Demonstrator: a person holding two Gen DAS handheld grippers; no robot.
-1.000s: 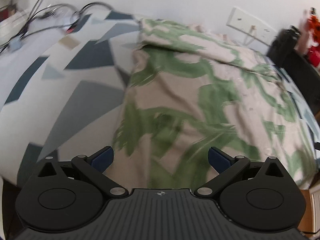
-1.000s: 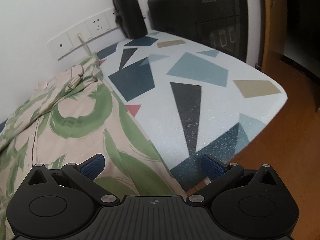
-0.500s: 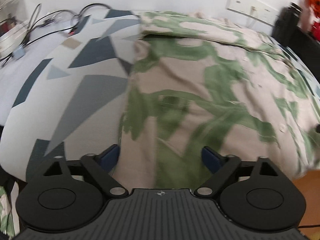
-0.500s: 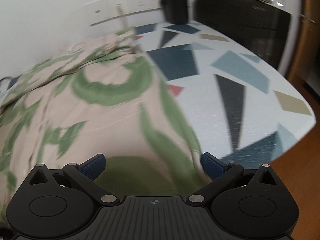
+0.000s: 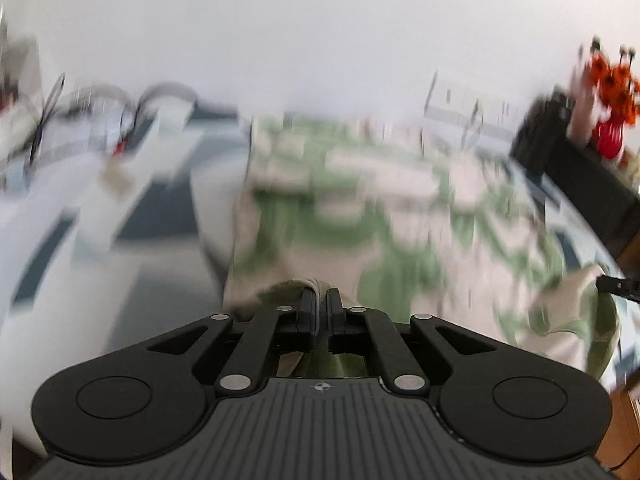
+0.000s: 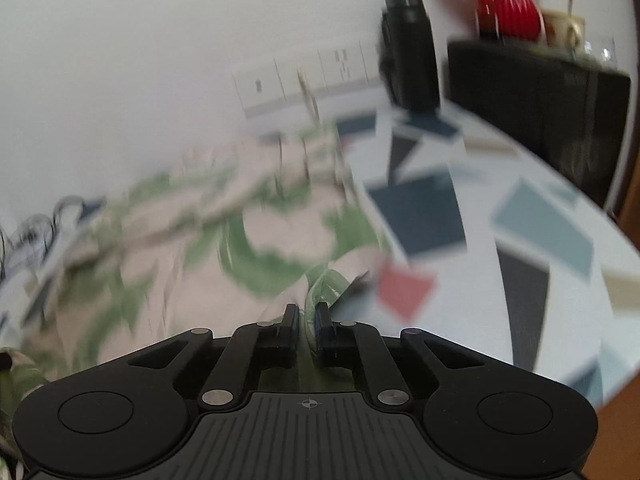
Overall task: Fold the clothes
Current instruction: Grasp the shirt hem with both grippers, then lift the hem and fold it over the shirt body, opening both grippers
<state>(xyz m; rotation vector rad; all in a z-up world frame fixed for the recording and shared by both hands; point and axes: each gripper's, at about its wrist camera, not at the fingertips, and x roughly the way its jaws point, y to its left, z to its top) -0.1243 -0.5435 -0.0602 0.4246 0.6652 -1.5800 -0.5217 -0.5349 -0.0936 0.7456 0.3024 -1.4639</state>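
Observation:
A beige shirt with green leaf print (image 5: 360,216) lies spread on a table with a geometric-patterned cloth (image 5: 132,216). My left gripper (image 5: 320,300) is shut on the shirt's near hem, and a fold of cloth bulges over its fingertips. In the right wrist view my right gripper (image 6: 306,314) is shut on the shirt (image 6: 168,280) at its near right edge, a green-printed pleat rising between the pads. At the far right of the left wrist view the right gripper's tip (image 5: 618,285) shows, with a raised corner of the shirt. Both views are motion-blurred.
Cables (image 5: 100,108) lie at the table's back left. Wall sockets (image 6: 312,76), a black flask (image 6: 410,68) and a black cabinet (image 6: 540,96) with a red vase (image 6: 514,8) stand at the back right. Wooden floor shows past the table's right edge (image 6: 624,216).
Both grippers went from wide open to shut on the shirt's near edge. Both have risen, lifting the cloth, and the views now tilt up toward the wall.

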